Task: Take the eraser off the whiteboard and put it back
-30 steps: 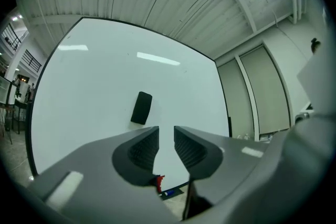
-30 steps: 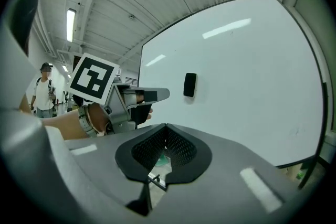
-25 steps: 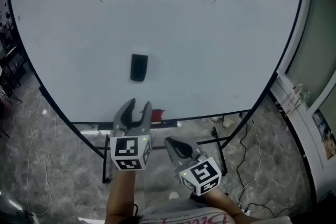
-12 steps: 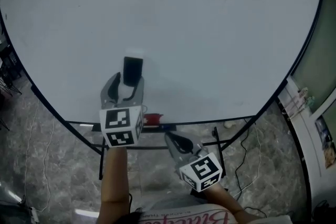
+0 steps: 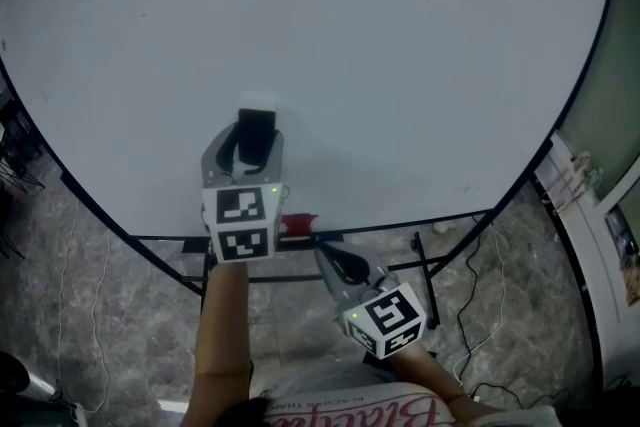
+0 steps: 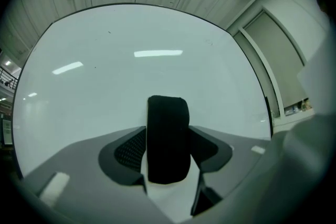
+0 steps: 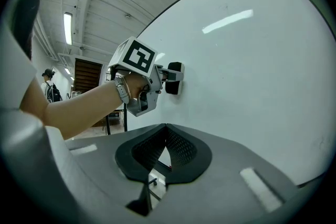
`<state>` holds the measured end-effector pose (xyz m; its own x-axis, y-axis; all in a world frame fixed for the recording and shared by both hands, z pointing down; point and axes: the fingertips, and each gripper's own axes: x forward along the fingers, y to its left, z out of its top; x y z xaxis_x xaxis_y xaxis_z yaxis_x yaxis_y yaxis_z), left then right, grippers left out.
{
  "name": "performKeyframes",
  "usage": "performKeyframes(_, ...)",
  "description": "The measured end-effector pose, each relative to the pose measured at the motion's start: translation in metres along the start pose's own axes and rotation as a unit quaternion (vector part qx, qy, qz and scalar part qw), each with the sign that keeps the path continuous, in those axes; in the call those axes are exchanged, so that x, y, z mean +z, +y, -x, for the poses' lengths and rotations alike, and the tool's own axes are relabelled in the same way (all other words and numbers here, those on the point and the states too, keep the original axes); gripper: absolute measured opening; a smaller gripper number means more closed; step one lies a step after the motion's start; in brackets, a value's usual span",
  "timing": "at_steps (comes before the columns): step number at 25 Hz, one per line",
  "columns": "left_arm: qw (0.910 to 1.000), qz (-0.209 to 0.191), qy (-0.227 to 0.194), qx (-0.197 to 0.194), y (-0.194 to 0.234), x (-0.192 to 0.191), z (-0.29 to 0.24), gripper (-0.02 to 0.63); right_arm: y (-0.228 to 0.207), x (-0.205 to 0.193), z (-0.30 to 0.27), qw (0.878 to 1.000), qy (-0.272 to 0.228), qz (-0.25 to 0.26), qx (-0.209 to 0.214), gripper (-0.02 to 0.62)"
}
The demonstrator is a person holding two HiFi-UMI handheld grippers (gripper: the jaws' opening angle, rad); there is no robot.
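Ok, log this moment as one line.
left gripper: jaws opening, either side of eraser | eraser: on whiteboard, not yet taken off | right gripper: shut, empty, clear of board

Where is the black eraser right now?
In the head view the eraser sits on the whiteboard, low and left of centre, between the opening jaws of the left gripper, which do not seem to press it.

The whiteboard (image 5: 400, 65) is smooth and glossy, mirroring ceiling lights as pale streaks. The eraser (image 6: 168, 139) looks matt black, its top edge finely ribbed like felt. The right gripper (image 7: 165, 131) has a matt grey plastic shell and black pads (image 7: 181, 150) with a fine dimpled grain. The floor (image 5: 110, 315) looks like mottled grey stone.
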<state>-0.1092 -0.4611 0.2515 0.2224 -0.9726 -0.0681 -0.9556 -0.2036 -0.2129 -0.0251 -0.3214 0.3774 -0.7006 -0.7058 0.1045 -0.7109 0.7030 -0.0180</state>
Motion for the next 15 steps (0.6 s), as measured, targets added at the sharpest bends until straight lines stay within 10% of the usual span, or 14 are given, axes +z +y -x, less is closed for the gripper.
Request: performKeyframes(15,0.9991,0.039,-0.009,-0.013,-0.013,-0.023,0.037,0.236,0.007,-0.009,0.01,1.0,0.009,-0.005,-0.011,0.002)
